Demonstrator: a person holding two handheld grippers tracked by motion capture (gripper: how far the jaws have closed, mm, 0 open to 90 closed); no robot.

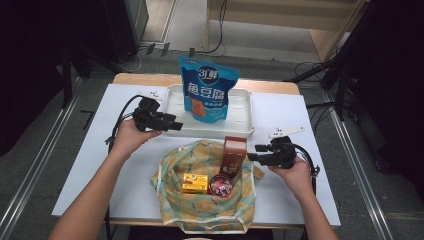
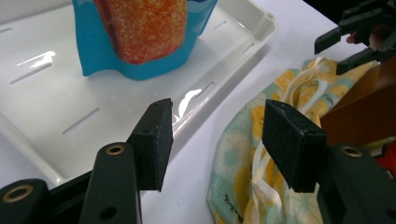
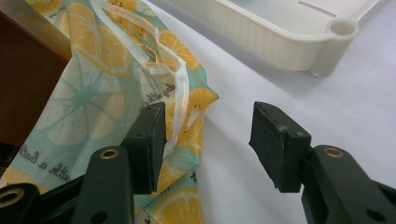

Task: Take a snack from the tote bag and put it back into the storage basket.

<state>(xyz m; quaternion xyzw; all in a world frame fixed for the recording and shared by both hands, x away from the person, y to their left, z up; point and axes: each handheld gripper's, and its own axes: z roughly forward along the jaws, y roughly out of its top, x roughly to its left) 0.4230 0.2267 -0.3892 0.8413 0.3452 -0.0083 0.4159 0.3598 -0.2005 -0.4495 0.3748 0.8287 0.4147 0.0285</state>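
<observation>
A blue snack pouch (image 1: 207, 90) (image 2: 140, 42) stands upright in a white tray (image 1: 172, 102) (image 2: 70, 121) (image 3: 280, 42). In front of the tray lies a lemon-print cloth bag (image 1: 200, 200) (image 2: 243, 154) (image 3: 84, 93) holding a brown box (image 1: 235, 155) (image 2: 369, 107) (image 3: 23, 79), a yellow box (image 1: 195, 182) and a red round tin (image 1: 220, 185). My left gripper (image 1: 172, 125) (image 2: 217, 140) is open over the tray's near edge, nothing between its pads. My right gripper (image 1: 252, 152) (image 3: 208, 144) is open at the bag's right edge, its left pad beside the bag's cloth handle.
A white sheet (image 1: 310, 125) covers the table, with bare room left and right of the bag. The wooden table edge (image 1: 140, 77) shows behind the tray. Dark stands and cables stand on the floor beyond.
</observation>
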